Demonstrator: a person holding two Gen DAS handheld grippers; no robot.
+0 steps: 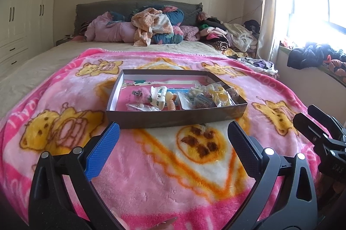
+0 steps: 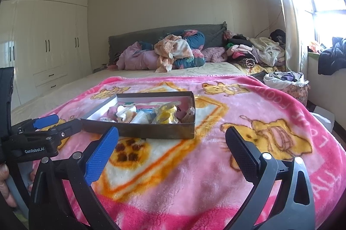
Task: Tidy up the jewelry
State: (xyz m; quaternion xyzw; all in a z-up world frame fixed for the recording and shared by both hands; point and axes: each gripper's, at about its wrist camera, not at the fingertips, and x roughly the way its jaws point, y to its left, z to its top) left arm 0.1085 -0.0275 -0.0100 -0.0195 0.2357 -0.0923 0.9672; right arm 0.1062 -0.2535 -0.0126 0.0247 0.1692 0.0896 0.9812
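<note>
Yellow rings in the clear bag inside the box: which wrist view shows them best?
The left wrist view: the yellow rings lie near the right end of the box, seen from above with separate loops visible. The right wrist view looks lower and flatter, so they merge into a yellow blur behind the box's front wall.

Shallow dark rectangular box, open-topped, is set flat on the pink blanket, one long wall turned toward the cameras. Inner walls are pale; base looks pink. Contents are piled loose, mostly toward the right end. A white claw clip is seen near the middle, with a small pink fuzzy item just left of it. An orange spiral hair tie lies against the near wall. Clear plastic bags are stacked at right, one with yellow rings inside, one with small mixed pieces. A brown piece is tucked in the right corner. Finer items cannot be resolved.
</note>
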